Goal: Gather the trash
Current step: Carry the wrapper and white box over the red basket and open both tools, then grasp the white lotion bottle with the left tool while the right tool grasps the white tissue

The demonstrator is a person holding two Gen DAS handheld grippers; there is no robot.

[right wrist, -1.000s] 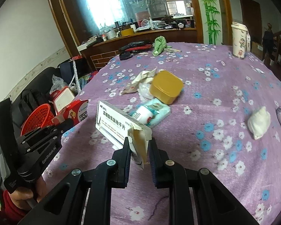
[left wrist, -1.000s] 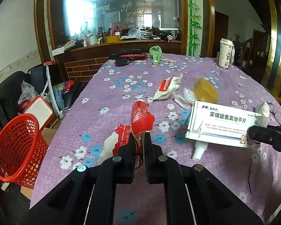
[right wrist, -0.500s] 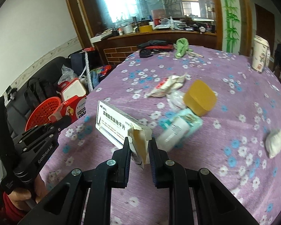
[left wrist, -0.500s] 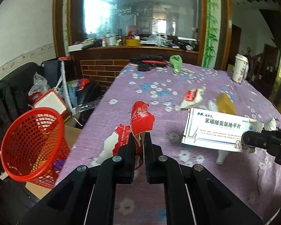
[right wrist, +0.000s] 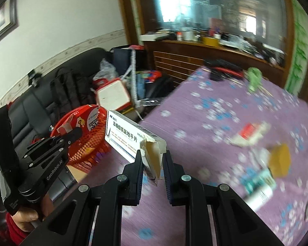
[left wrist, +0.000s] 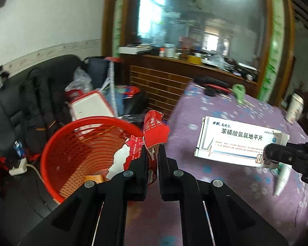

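**A:** Start with the big things. Where do you stand?

**B:** You are at the edge of the surface [right wrist: 205, 123], the one under the purple flowered cloth, and the red mesh wastebasket [left wrist: 76, 155] sits on the floor just off that edge, below and to your left. A black sofa [right wrist: 51, 94] piled with bags lies beyond it.

**A:** And the trash you carry?

**B:** Your left gripper [left wrist: 153, 160] is clamped on a torn red wrapper [left wrist: 154, 131], which stands up out of the jaws. In your left wrist view the wrapper overlaps the basket's near rim, so that hand looks almost over the opening. Your right gripper [right wrist: 153, 164] is pinched on the open flap end of a white medicine carton [right wrist: 123, 137], whose long axis runs away from the jaws toward the basket.

**A:** Which hand gets there first?

**B:** The left, I judge. The carton lies to the right of the wrapper, over the cloth rather than the basket, so your right hand has further to go leftward before letting go.

**A:** Anything you cannot make out?

**B:** Plenty. The frames are smeared, so what remains on the cloth reads only roughly: a yellow box [right wrist: 279, 160], a red and white wrapper [right wrist: 248, 133], a white tube [left wrist: 282, 180], a paper cup [left wrist: 295, 106]. The basket's floor is half hidden behind your left gripper; something orange lies in it, but I cannot name it. Whether either piece is truly above the opening, not just lined up with it, I cannot tell.
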